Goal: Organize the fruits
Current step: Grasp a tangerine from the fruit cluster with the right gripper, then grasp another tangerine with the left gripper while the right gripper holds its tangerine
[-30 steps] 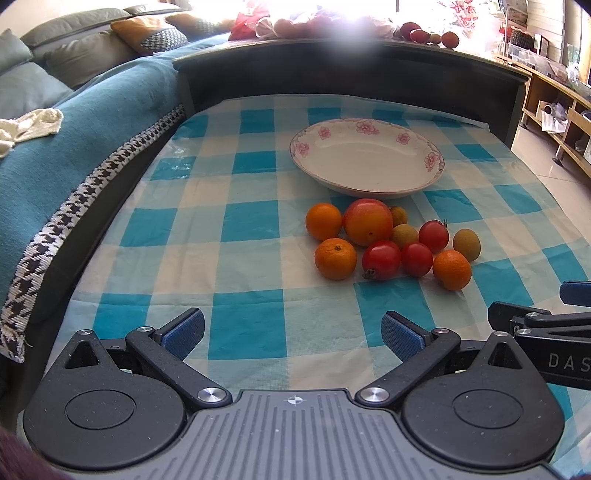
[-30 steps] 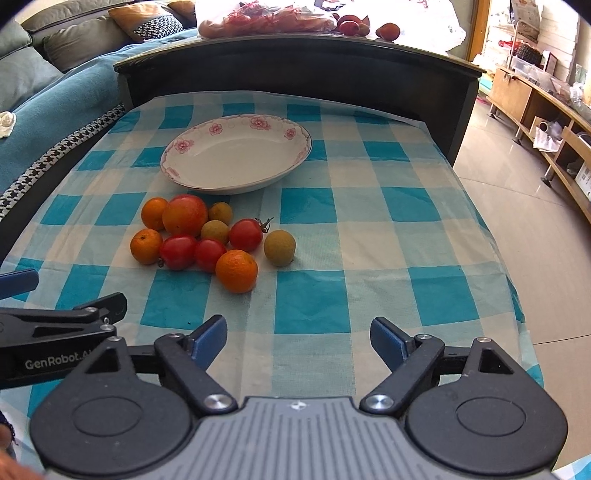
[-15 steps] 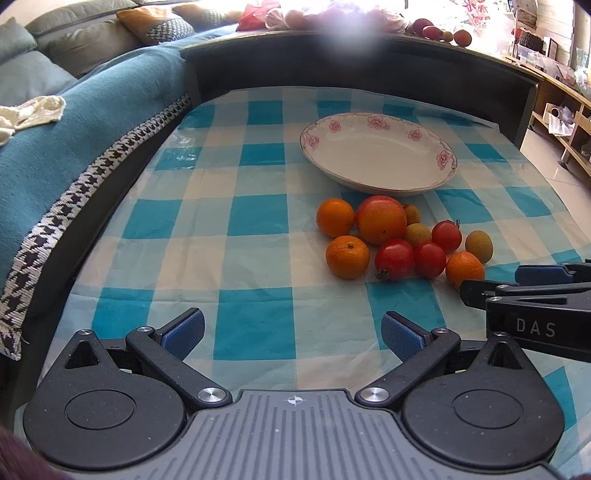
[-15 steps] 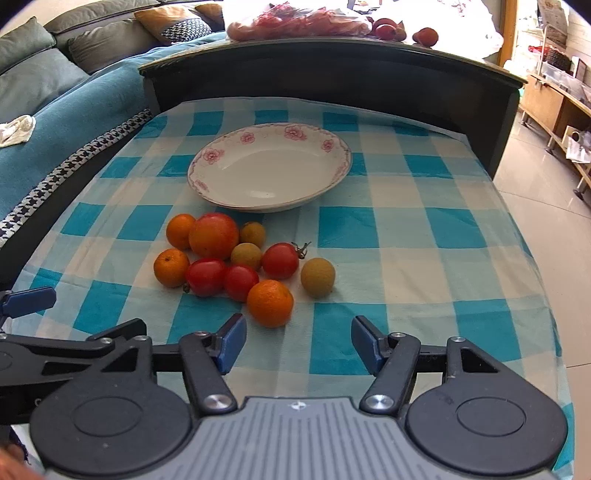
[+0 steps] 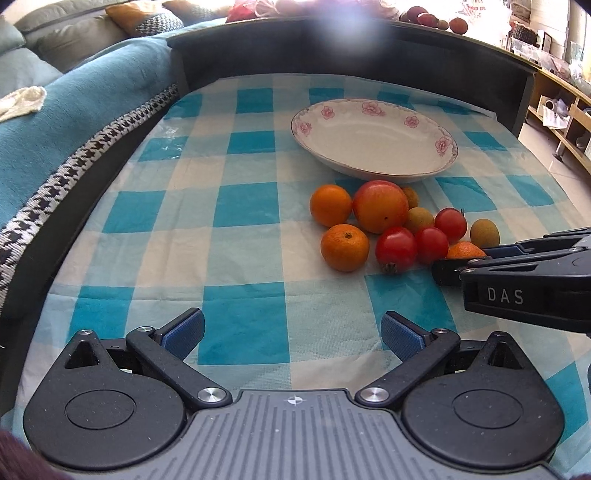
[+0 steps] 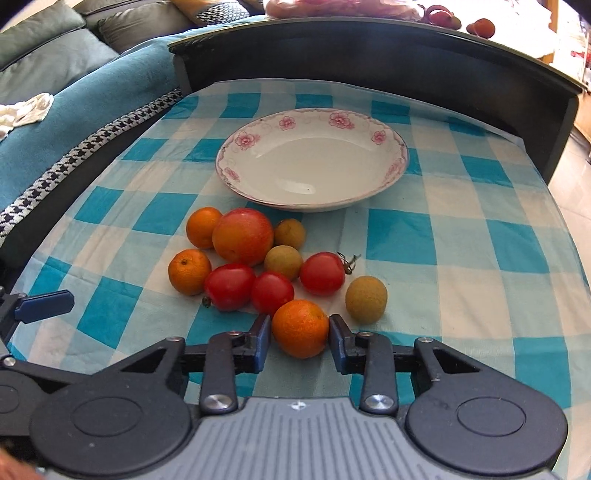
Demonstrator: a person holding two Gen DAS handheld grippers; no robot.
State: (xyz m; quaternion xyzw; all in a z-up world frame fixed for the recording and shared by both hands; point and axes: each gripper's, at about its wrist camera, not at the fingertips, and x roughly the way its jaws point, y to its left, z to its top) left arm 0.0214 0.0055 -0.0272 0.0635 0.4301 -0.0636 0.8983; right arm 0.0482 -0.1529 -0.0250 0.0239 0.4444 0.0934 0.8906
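Note:
A cluster of fruit lies on the blue-checked cloth in front of an empty white flowered plate (image 6: pixel 314 166). My right gripper (image 6: pixel 299 334) is closing its jaws around the nearest orange (image 6: pixel 300 326), and both blue pads touch its sides. Behind the orange are three red tomatoes (image 6: pixel 272 291), a large red-orange fruit (image 6: pixel 242 236), two more oranges (image 6: pixel 189 271) and three small brown fruits (image 6: pixel 365 300). My left gripper (image 5: pixel 291 334) hovers open and empty over the cloth, short of the cluster. In the left wrist view, the right gripper (image 5: pixel 465 260) reaches in from the right onto the orange (image 5: pixel 463 251).
A sofa under a blue blanket (image 6: pixel 74 122) runs along the left of the table. A dark raised board (image 6: pixel 369 55) bounds the far edge, with more fruit (image 6: pixel 480 26) on the ledge behind. To the right the table edge drops to a tiled floor (image 6: pixel 576 155).
My right gripper moved forward and down to the nearest orange, and its jaws narrowed from wide open until they touch it. The left gripper stayed open and almost still.

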